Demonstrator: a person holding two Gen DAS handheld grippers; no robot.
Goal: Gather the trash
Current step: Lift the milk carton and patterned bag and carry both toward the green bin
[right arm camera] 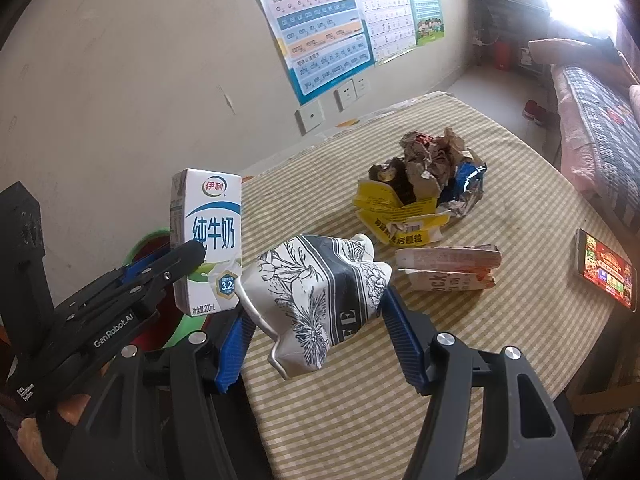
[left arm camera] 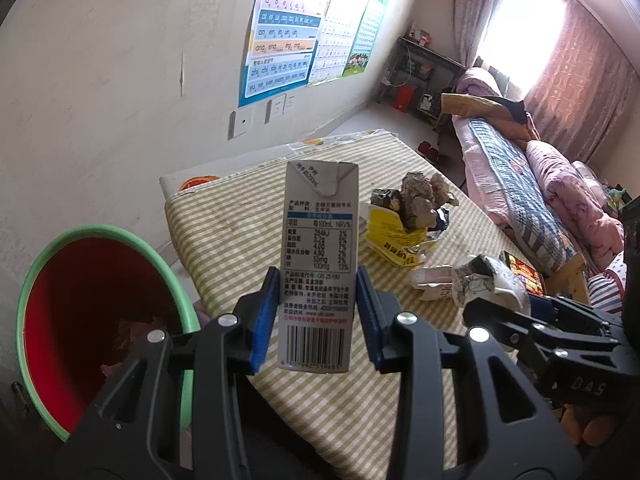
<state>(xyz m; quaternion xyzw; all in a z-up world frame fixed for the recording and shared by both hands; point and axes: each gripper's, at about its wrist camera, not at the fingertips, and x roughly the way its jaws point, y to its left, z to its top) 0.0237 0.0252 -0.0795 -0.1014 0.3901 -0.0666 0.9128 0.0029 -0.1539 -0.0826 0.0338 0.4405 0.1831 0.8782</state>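
A: Bin (left arm camera: 52,280) first, at the far left: red inside, green rim, beside the worktop (left arm camera: 352,380) and lower than it. The left gripper (left arm camera: 316,316) holds the milk carton (left arm camera: 320,256) upright, with both blue pads pressed on its narrow sides, near the bottom half.

B: So the step in hand, I think, is to bring the carton over the bin?

A: I think so. To do it well, move it left until it is fully over the red opening, and only then open the pads. The grip is low on the carton, so it can tip; better to keep it vertical during the move.

B: And further right?

A: The right gripper (right arm camera: 316,340) has the crumpled floral wrapper (right arm camera: 320,296) between its fingers. The left pad touches the wrapper; if the right pad also touches, I cannot tell surely, but the wrapper seems lifted above the worktop, so I judge it is pinched.

B: What lies on the worktop?

A: Behind the wrapper, a torn yellow box (right arm camera: 400,216) with crumpled paper (right arm camera: 432,160), then a flattened pink packet (right arm camera: 448,268). At the far right, a phone (right arm camera: 606,268), which is not trash.
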